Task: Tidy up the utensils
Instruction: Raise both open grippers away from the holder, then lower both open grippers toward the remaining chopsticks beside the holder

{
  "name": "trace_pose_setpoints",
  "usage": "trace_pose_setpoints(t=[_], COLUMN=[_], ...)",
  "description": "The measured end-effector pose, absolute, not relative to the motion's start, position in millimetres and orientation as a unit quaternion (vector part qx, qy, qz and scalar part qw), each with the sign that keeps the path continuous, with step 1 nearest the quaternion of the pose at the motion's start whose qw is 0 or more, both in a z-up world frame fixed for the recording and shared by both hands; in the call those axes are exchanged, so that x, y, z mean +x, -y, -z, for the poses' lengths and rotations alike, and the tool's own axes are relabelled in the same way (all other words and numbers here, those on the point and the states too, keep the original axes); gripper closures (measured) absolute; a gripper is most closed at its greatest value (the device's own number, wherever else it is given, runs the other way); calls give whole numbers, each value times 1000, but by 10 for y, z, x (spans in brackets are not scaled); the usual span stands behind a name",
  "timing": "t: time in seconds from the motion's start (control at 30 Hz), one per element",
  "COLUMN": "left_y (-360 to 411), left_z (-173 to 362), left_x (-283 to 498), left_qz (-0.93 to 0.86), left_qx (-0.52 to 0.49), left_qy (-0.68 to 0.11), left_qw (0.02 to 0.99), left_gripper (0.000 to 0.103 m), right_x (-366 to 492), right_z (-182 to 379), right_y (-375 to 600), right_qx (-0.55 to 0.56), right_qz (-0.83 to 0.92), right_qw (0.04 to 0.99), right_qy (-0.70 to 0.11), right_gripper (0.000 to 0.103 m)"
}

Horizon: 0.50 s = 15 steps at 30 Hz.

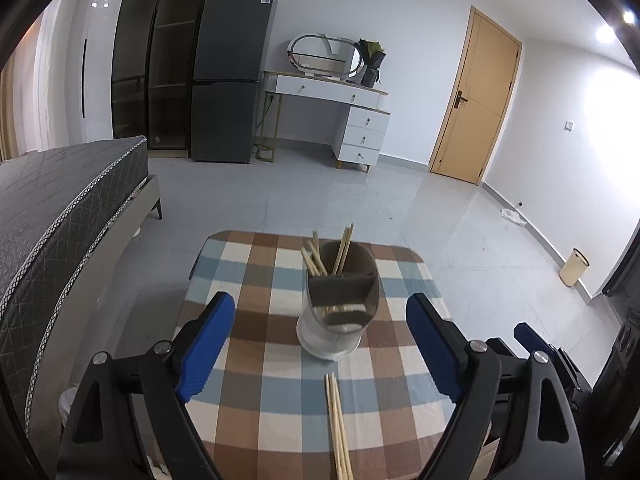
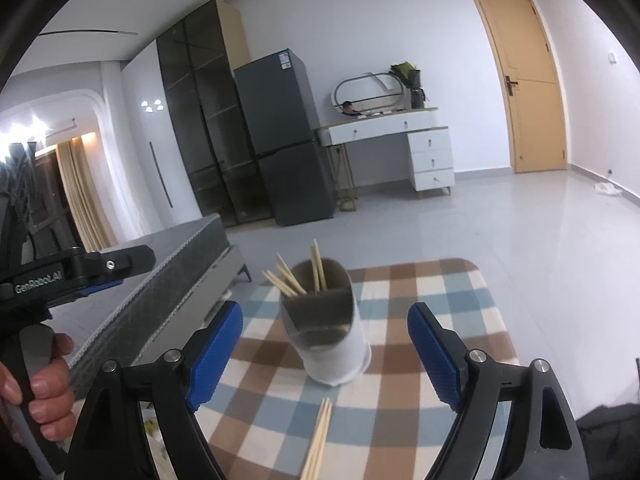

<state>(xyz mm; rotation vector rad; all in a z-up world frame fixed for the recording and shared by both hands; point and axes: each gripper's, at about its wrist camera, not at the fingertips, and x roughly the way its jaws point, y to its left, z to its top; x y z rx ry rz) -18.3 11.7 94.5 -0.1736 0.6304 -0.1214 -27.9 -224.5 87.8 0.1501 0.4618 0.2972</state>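
Observation:
A grey and white utensil holder (image 1: 340,300) stands on the checked tablecloth (image 1: 256,408) and holds several wooden chopsticks (image 1: 320,258) in its far compartments. It also shows in the right wrist view (image 2: 324,324). A bundle of loose chopsticks (image 1: 338,428) lies on the cloth just in front of the holder, also in the right wrist view (image 2: 318,440). My left gripper (image 1: 320,344) is open and empty, above the loose chopsticks. My right gripper (image 2: 324,352) is open and empty, in the same place from the right.
The small table (image 2: 472,300) stands on a grey tiled floor. A bed (image 1: 60,216) lies close on the left. A fridge (image 1: 232,72), a white dressing table (image 1: 340,112) and a door (image 1: 476,96) stand far behind. A bin (image 1: 574,266) is at the right.

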Motion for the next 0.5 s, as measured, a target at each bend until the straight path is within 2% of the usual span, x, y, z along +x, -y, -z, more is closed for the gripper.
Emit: trace_pose_setpoints(t=[0.5], left_y=[-124], left_z=[-280], left_x=[-206], left_qz=[65], left_qx=[-104], left_qy=[-360], left_qw=[925], left_gripper=[18], right_x=[-335], right_z=[-285], right_y=[2236], right_qx=[70], right_qz=[-122], right_qw=[946], right_qy=[-291], right_gripper=[14])
